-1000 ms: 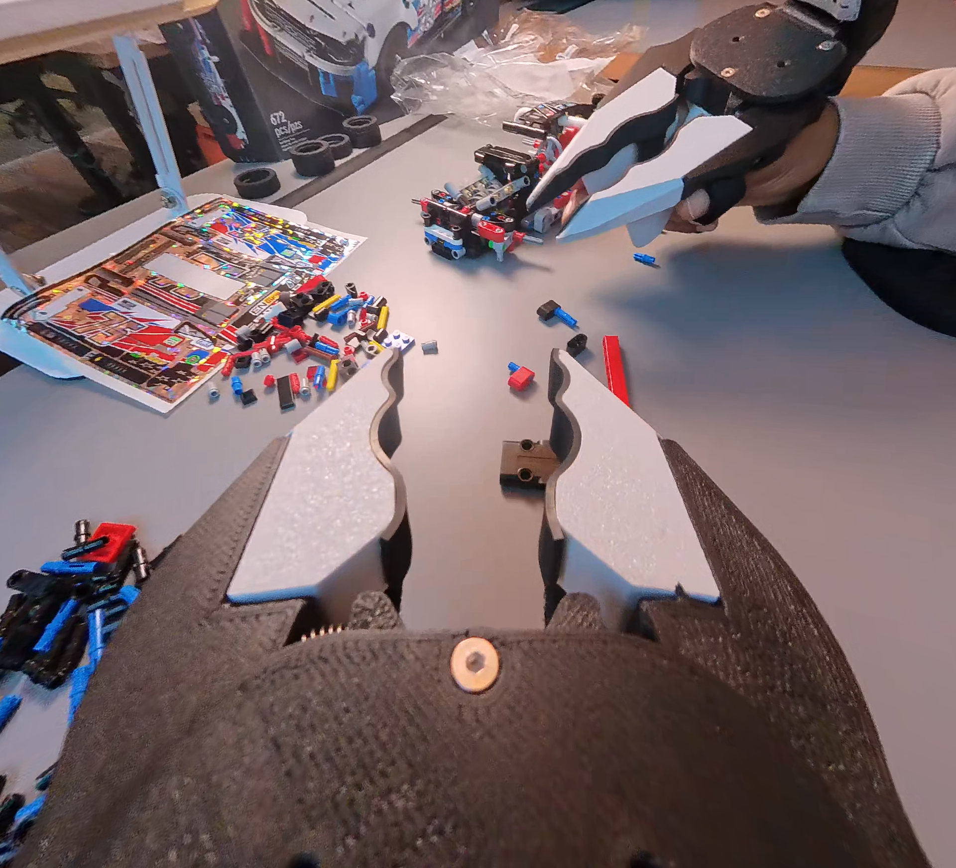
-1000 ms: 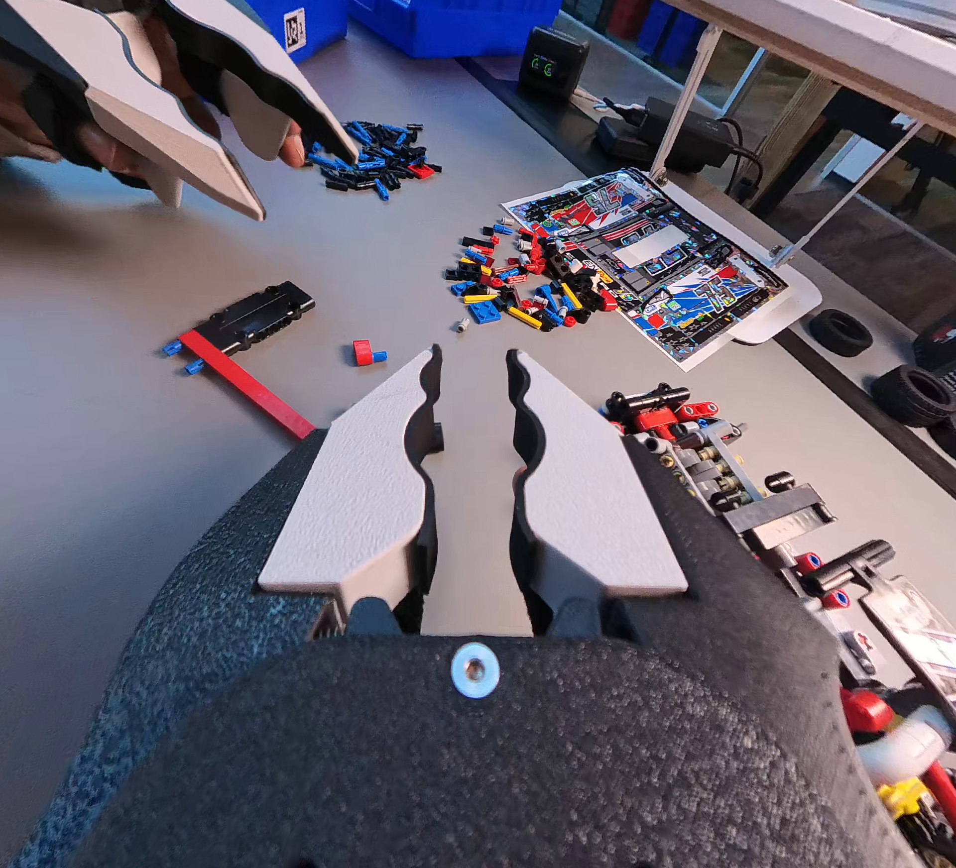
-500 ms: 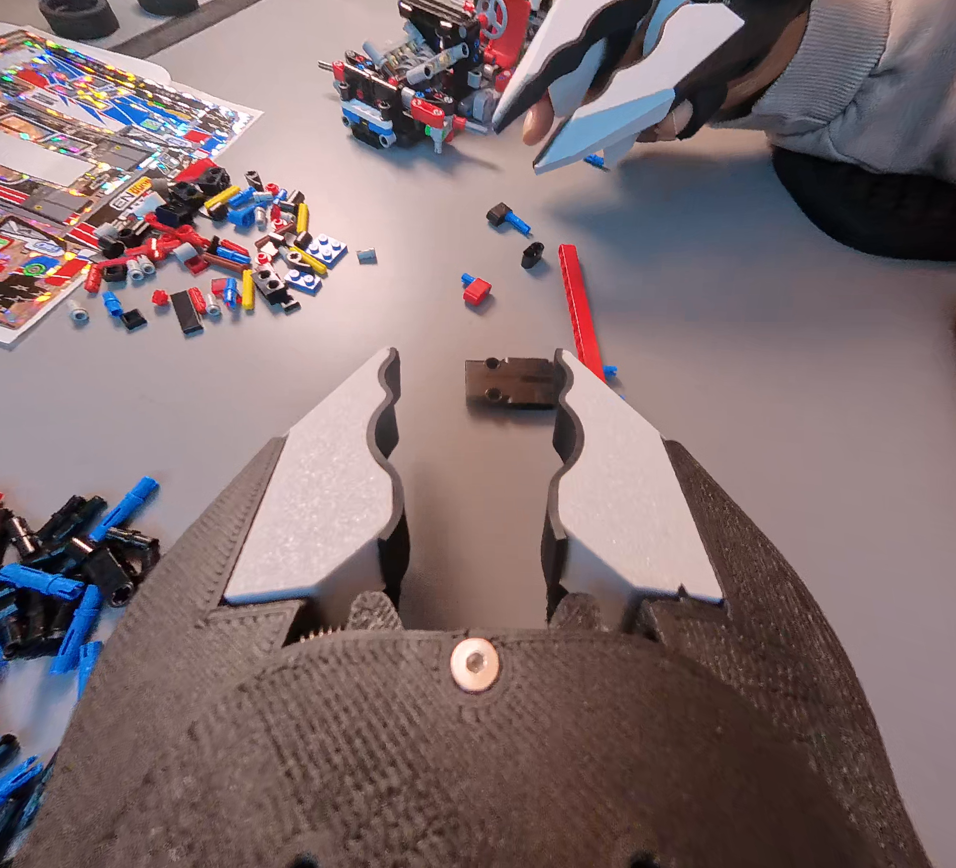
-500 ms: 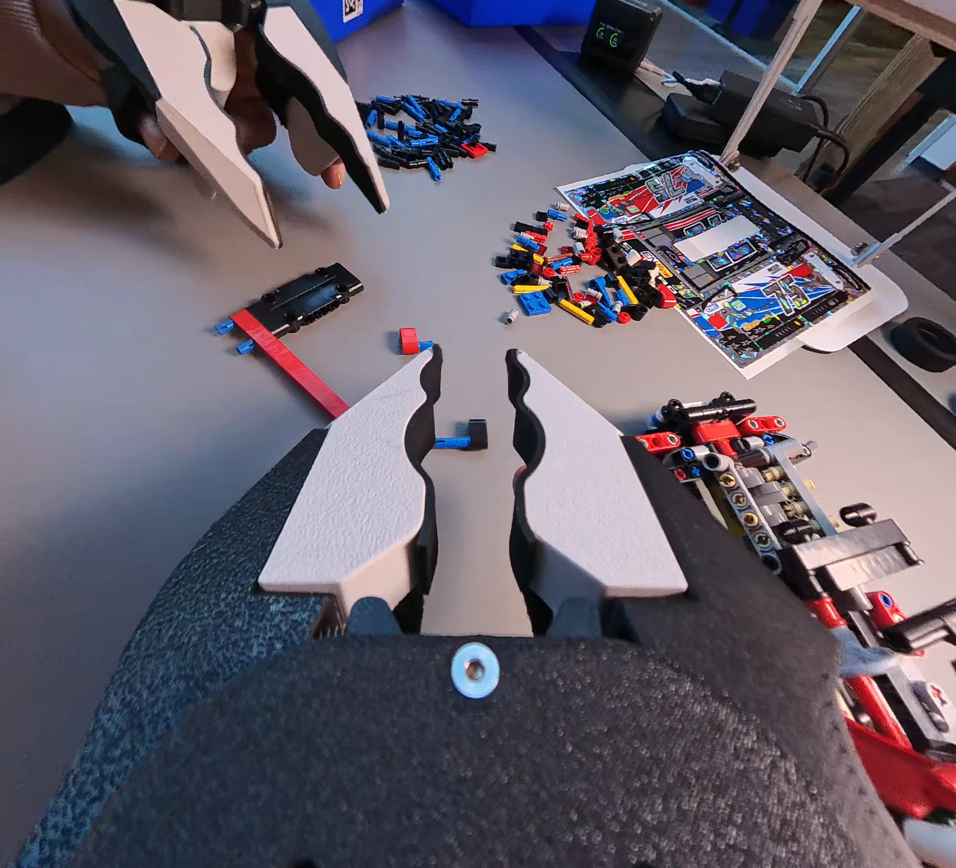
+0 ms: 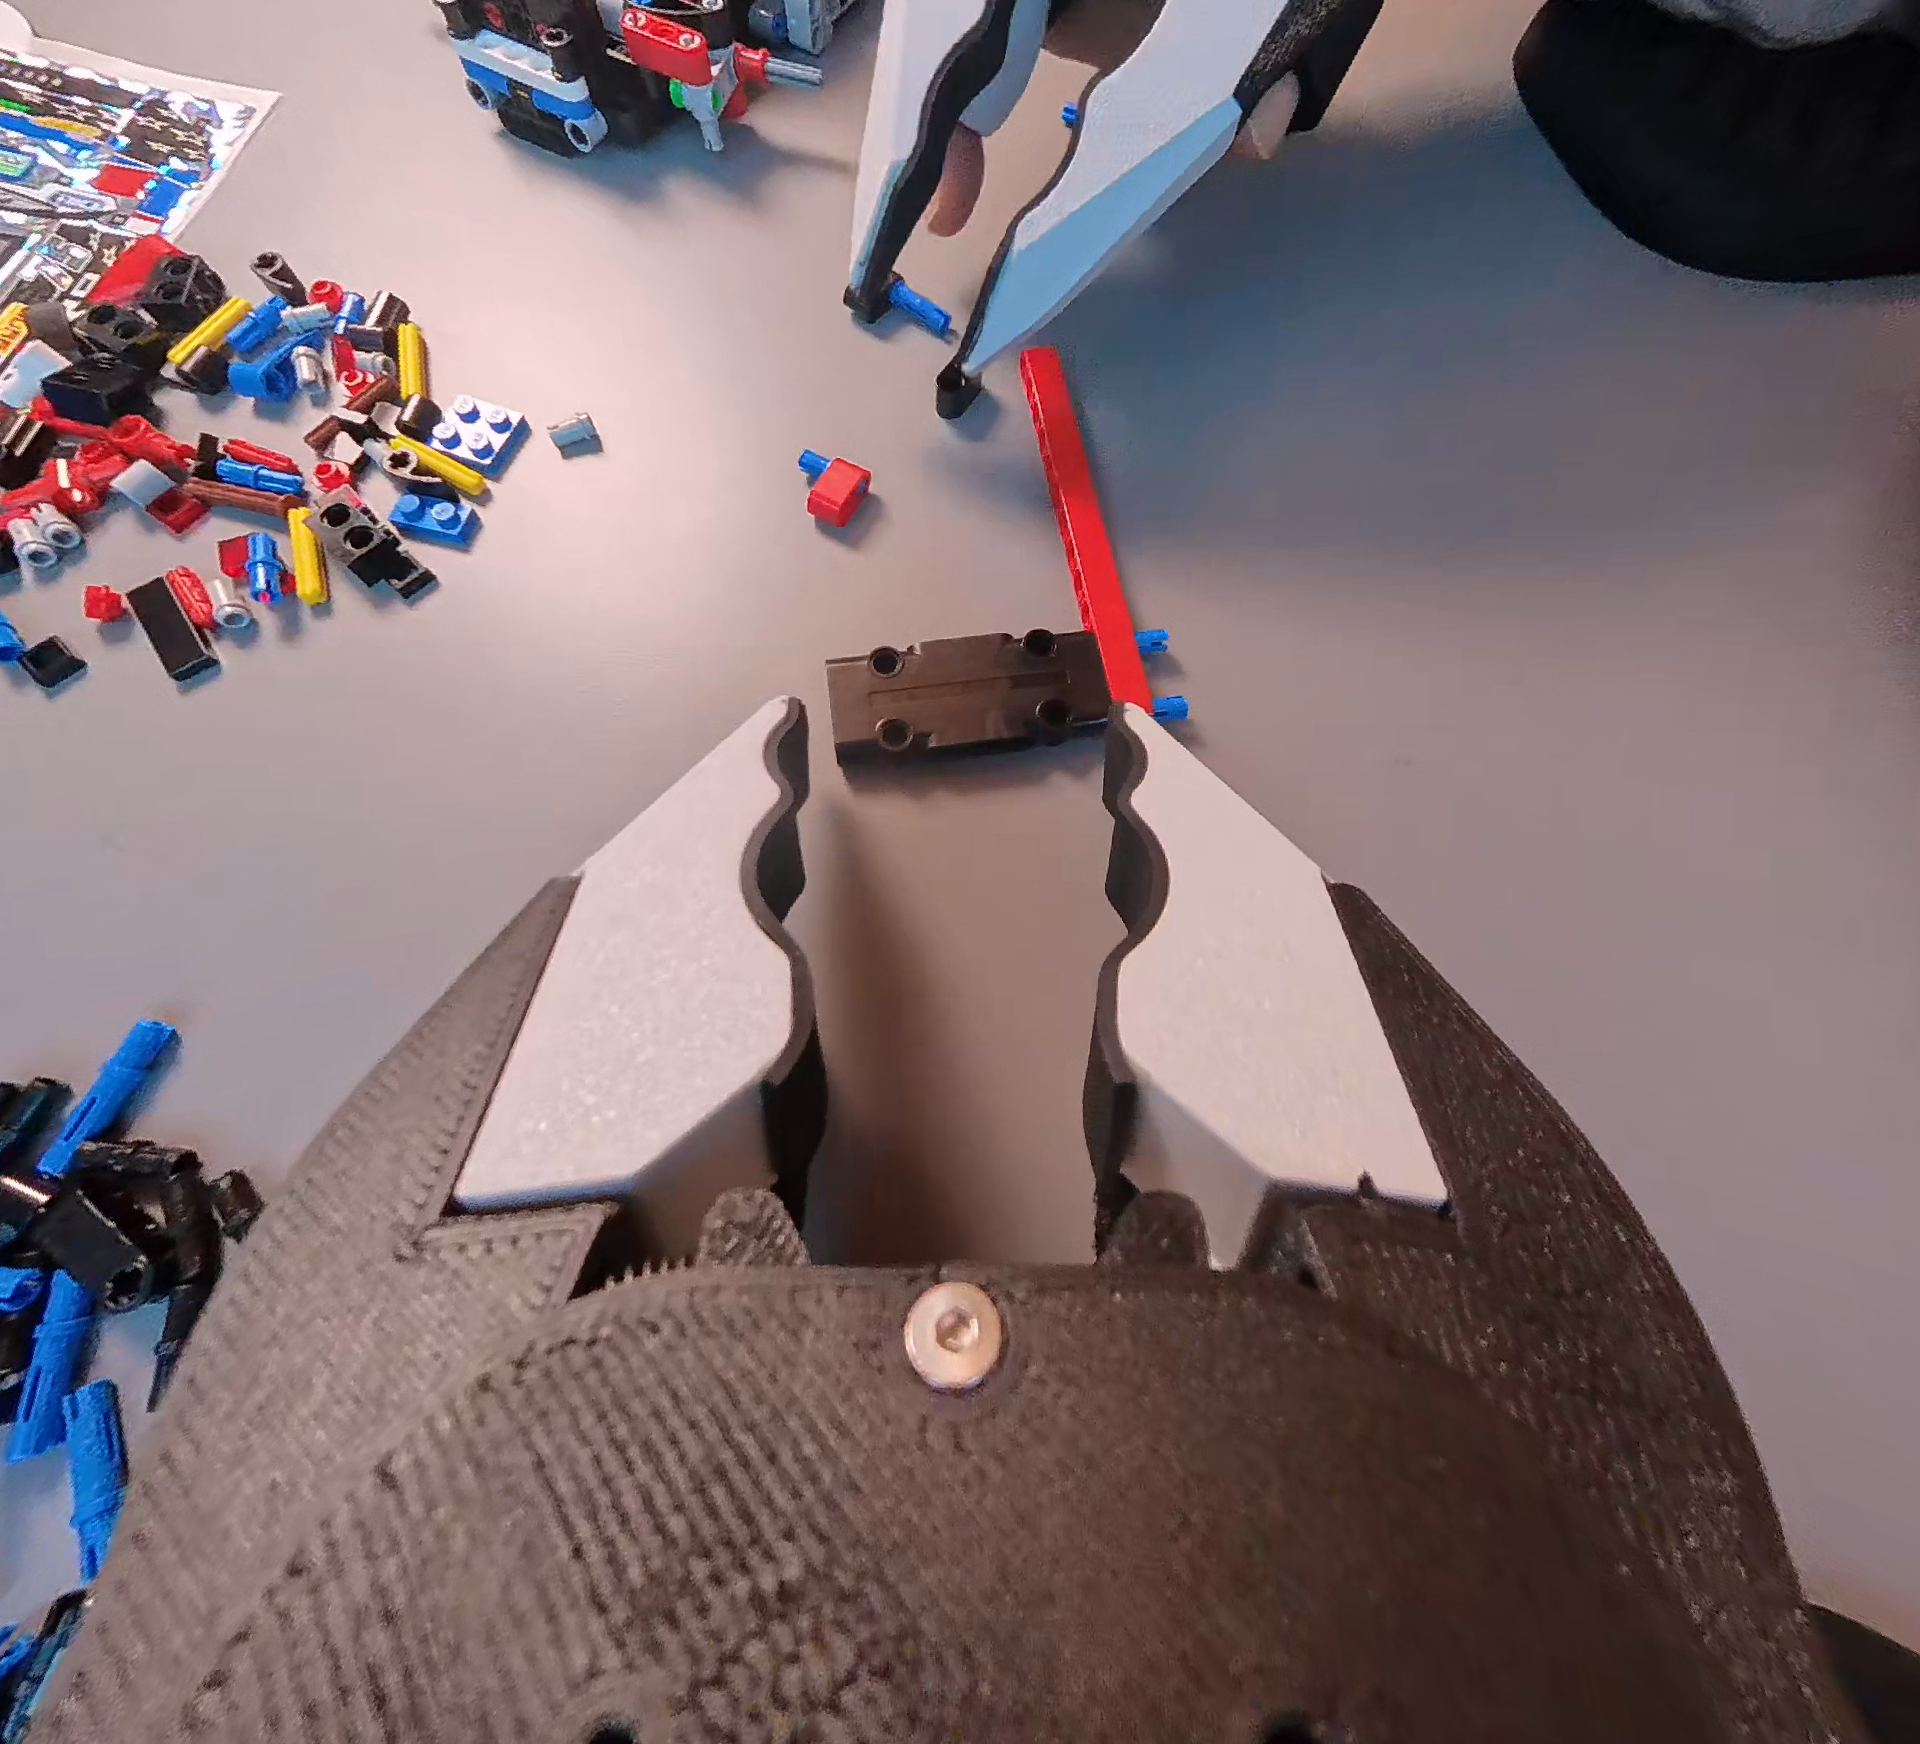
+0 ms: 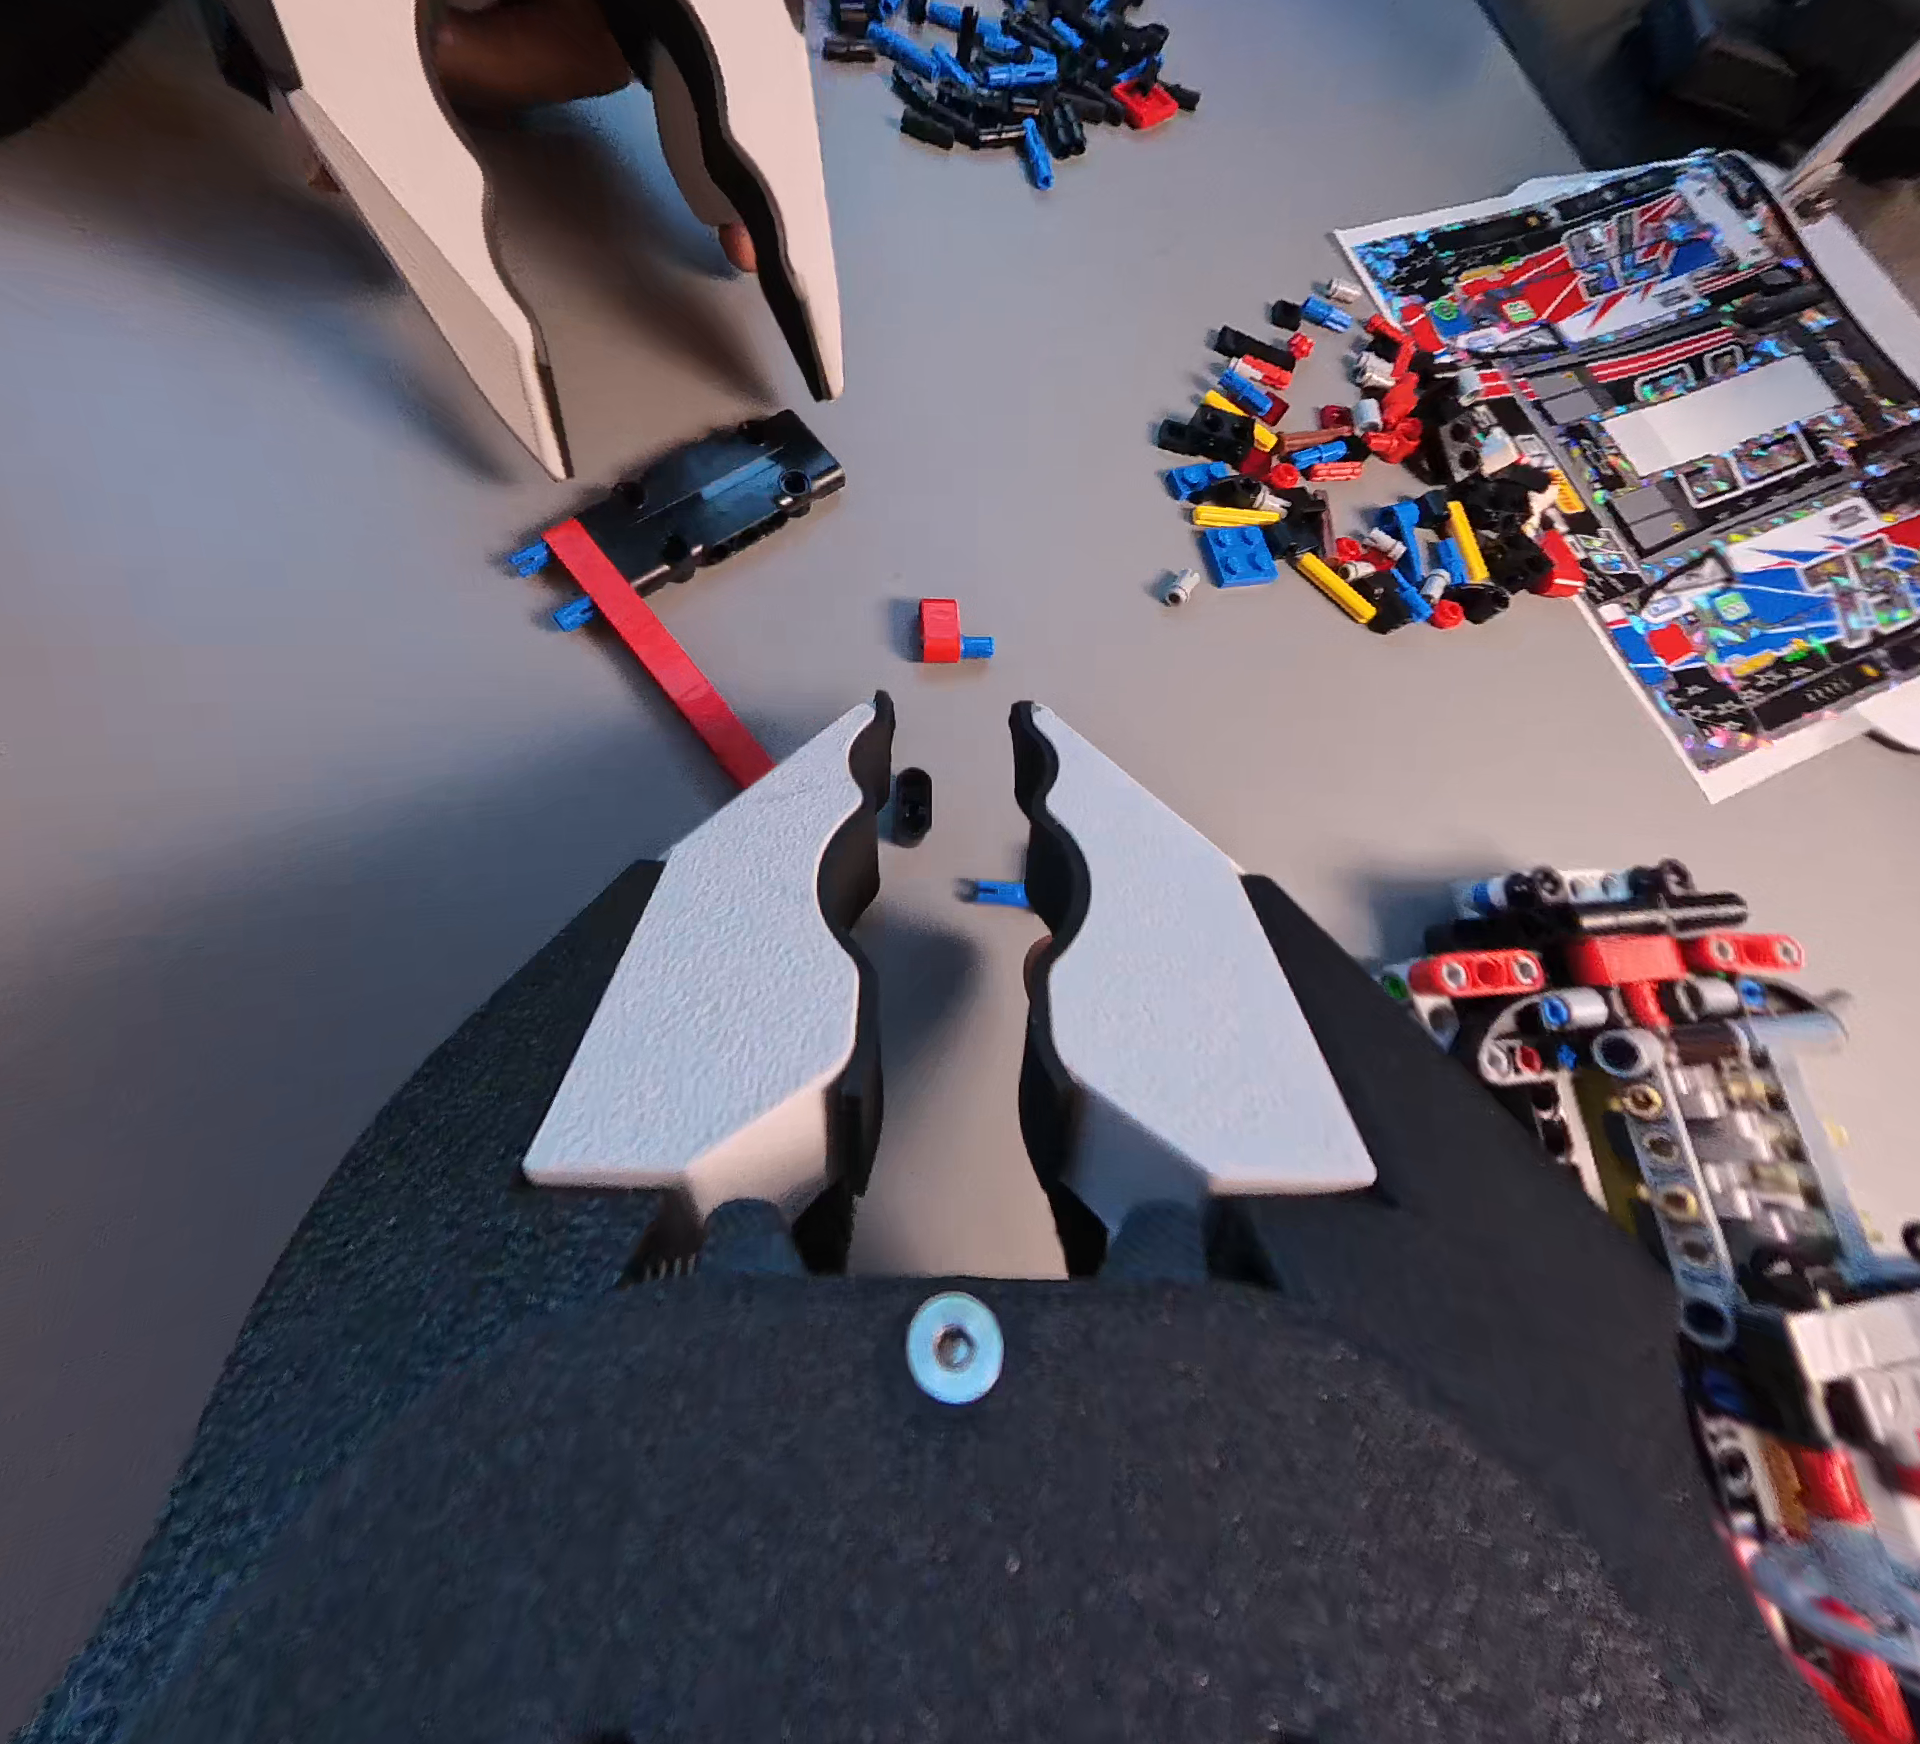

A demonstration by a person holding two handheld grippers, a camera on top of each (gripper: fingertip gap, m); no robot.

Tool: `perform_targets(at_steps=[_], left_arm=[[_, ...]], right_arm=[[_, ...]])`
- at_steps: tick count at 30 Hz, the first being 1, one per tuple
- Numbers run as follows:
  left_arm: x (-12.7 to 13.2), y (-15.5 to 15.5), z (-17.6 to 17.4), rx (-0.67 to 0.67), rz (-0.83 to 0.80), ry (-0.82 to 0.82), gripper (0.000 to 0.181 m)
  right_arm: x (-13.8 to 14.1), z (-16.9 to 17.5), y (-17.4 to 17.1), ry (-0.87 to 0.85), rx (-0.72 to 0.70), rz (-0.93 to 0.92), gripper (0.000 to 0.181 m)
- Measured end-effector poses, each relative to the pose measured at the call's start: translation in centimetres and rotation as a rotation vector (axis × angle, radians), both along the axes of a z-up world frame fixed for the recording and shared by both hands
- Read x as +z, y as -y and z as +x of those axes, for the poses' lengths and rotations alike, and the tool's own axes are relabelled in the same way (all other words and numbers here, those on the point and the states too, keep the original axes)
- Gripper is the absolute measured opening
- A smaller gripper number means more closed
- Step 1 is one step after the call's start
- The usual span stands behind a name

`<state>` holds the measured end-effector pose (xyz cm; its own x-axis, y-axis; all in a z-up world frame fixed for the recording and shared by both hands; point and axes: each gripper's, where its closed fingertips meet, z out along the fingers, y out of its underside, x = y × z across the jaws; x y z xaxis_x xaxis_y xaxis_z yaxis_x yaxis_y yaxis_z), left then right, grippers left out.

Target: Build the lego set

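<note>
Your left gripper (image 5: 951, 718) hangs low over the grey tabletop (image 5: 1455, 551), its grey fingers spread wide, nothing between them. Just past its tips lies the flat black plastic panel with four round holes (image 5: 961, 689). A long thin red beam (image 5: 1081, 531) is pinned to that panel's end, and two blue pin ends stick out beside the joint.

Your right gripper (image 6: 951, 707) is also spread, tips down at the table, gripping nothing. In the right wrist view a small black connector (image 6: 912, 801) lies just inside its left finger, and a short blue pin (image 6: 995, 889) lies against the inner edge of its right finger. In the left wrist view the same connector sits at one tip and the blue pin at the other.

A small red block with a blue pin stuck in it (image 5: 836, 489) lies alone between the two grippers.

The partly built car chassis of black, red and grey parts (image 5: 644, 1) stands just beside your right gripper. A loose pile of mixed coloured small parts (image 5: 260, 458) lies near the edge of a shiny printed sticker sheet (image 6: 1714, 468). A separate heap of blue and black pins (image 6: 997, 42) lies well apart, beyond your left gripper.
</note>
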<state>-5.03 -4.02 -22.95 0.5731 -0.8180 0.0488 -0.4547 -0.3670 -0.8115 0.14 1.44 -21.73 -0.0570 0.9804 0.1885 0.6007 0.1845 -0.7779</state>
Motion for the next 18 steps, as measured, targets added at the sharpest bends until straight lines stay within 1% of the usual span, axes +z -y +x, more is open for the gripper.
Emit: perform_targets(at_steps=[2, 4, 7, 10, 12, 16, 18], left_arm=[[0.0, 0.0, 0.0, 0.0, -0.005, 0.003, 0.056], [0.0, 0.0, 0.0, 0.002, 0.002, 0.0, 0.055], [0.0, 0.0, 0.0, -0.001, 0.012, -0.007, 0.055], [0.0, 0.1, 0.1, -0.005, 0.014, -0.011, 0.055], [0.0, 0.2, 0.1, -0.009, 0.016, -0.017, 0.055], [-0.2, 0.4, 0.3, -0.018, 0.019, -0.029, 0.055], [-0.2, 0.4, 0.3, -0.022, 0.02, -0.035, 0.055]], right_arm=[[-0.4, -0.9, 0.1, 0.071, 0.039, 0.009, 0.022], [-0.6, -1.8, -0.4, 0.113, 0.052, 0.064, 0.021], [-1.2, -2.9, -0.1, 0.174, 0.089, 0.051, 0.022], [-2.1, -3.0, -0.1, 0.244, 0.094, 0.049, 0.021], [-2.2, -3.0, -0.2, 0.253, 0.083, 0.045, 0.007], [-2.2, -3.0, -0.2, 0.25, 0.093, 0.08, 0.006], [-0.9, -3.2, 0.2, 0.186, 0.112, 0.064, 0.005]])
